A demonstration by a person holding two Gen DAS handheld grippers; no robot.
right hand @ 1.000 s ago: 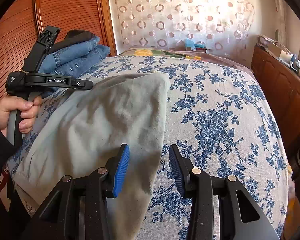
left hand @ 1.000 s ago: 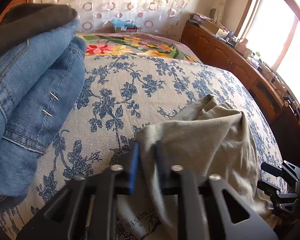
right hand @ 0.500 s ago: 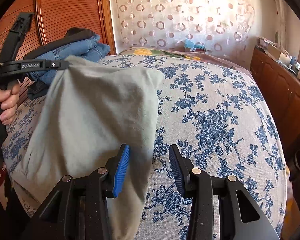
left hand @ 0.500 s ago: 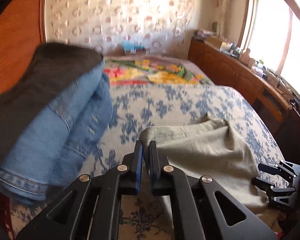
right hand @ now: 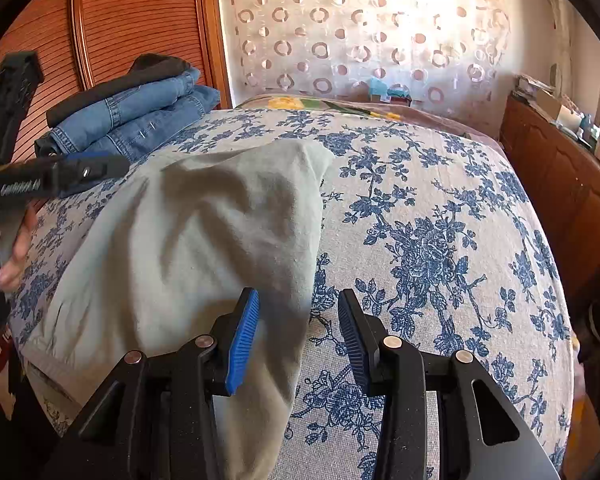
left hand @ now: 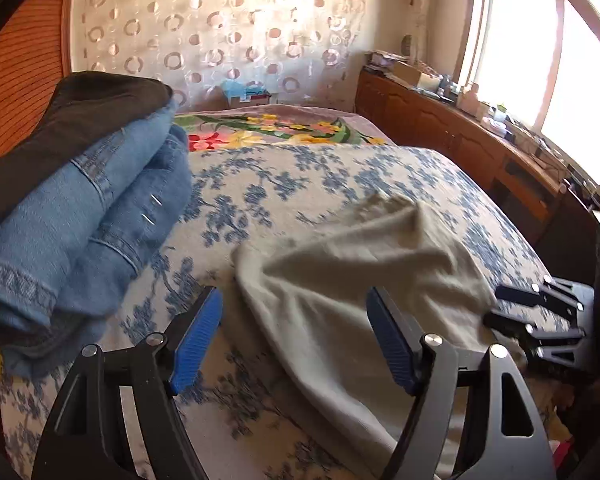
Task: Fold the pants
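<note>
**Grey-green pants on the bed, both grippers open**

The pale grey-green cotton pants [right hand: 188, 248] lie rumpled on the blue-floral bedspread [right hand: 440, 208]. The left gripper [left hand: 294, 340] is spread wide, holding nothing; one corner of the pants lies between and just ahead of its blue-padded fingers [left hand: 196, 338]. The right gripper [right hand: 296, 332] is also open and empty, the pants' edge lying under its left finger. Seen from the right wrist, the pants' long axis runs from the near bed edge toward the curtained wall. A stack of folded blue denim jeans [left hand: 84, 220] under a dark garment [left hand: 80, 120] sits beside the pants, apart from them.
</note>
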